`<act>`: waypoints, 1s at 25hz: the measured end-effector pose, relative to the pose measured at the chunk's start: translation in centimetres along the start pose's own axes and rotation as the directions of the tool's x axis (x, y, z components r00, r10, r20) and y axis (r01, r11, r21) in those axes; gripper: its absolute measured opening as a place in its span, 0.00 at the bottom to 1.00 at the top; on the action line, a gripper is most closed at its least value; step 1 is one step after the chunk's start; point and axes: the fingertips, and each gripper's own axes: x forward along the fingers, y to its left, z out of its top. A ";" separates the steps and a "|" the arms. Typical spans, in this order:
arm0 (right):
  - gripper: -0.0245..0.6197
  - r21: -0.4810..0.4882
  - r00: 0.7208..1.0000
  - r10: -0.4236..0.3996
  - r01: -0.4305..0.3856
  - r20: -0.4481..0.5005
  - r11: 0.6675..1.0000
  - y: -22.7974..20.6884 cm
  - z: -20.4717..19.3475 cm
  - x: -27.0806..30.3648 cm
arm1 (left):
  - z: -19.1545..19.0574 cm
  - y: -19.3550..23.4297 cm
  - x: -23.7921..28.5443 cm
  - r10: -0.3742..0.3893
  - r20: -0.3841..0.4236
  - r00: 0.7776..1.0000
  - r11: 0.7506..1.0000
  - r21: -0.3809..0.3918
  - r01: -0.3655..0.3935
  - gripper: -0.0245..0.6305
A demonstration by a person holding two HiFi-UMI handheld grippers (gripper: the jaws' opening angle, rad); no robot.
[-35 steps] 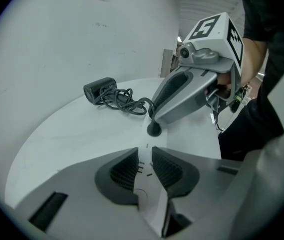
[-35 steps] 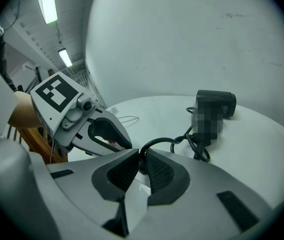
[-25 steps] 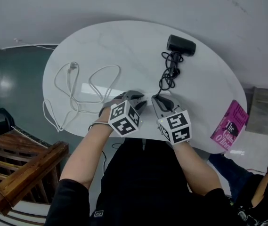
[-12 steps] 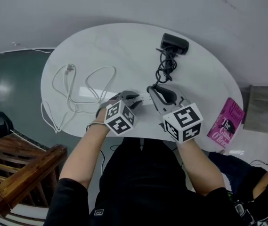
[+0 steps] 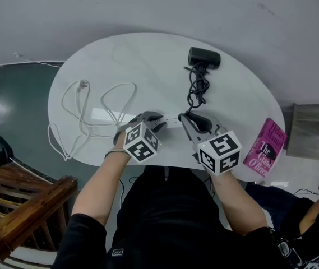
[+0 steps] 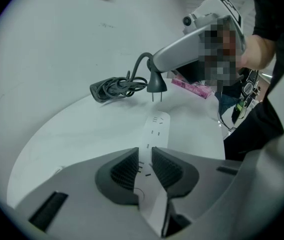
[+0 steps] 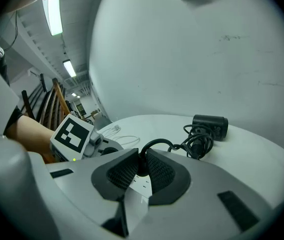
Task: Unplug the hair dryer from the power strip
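A white power strip (image 5: 171, 120) lies near the table's front edge. My left gripper (image 5: 156, 120) is shut on its left end, and the strip (image 6: 154, 129) runs out between the pads (image 6: 167, 168). My right gripper (image 5: 186, 119) is shut on the black plug (image 7: 142, 164). In the left gripper view the plug (image 6: 156, 82) hangs just above the strip with its prongs bare and clear of the sockets. Its cord runs to a coil (image 5: 197, 88) and on to the black hair dryer (image 5: 204, 58) at the back of the table.
The white oval table (image 5: 120, 60) carries a loose white cable (image 5: 83, 114) looped at its left. A pink book (image 5: 266, 148) lies at the right edge. A wooden railing (image 5: 24, 212) and dark floor lie below left. A wall rises behind the table.
My right gripper has risen with the plug, away from the strip. My left gripper has stayed on the strip.
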 end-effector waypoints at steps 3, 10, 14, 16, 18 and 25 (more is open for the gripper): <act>0.13 0.015 1.000 -0.014 0.014 -0.011 1.000 -0.2 -0.8 -0.5 | 0.4 0.2 -0.5 0.024 0.027 0.999 1.000 0.002 -0.024 0.16; 0.13 0.047 0.998 -0.057 0.057 -0.008 0.997 -1.0 -1.9 -2.6 | 2.7 0.4 -3.2 0.057 0.125 0.991 0.998 -0.028 -0.053 0.15; 0.13 0.082 0.997 -0.081 0.081 -0.014 0.993 -1.8 -3.7 -3.8 | 3.6 0.1 -5.1 0.080 0.178 0.981 0.996 -0.052 -0.072 0.15; 0.13 0.102 0.995 -0.099 0.101 -0.023 0.990 -2.2 -4.8 -4.3 | 3.8 0.0 -6.1 0.097 0.207 0.974 0.993 -0.080 -0.082 0.14; 0.13 0.126 0.992 -0.121 0.124 -0.031 0.984 -2.7 -5.9 -4.7 | 3.9 0.1 -7.0 0.120 0.236 0.964 0.989 -0.108 -0.097 0.14; 0.11 0.161 0.983 -0.183 0.186 -0.032 0.969 -3.8 -8.5 -5.8 | 4.5 0.2 -9.8 0.156 0.356 0.921 0.972 -0.223 -0.078 0.13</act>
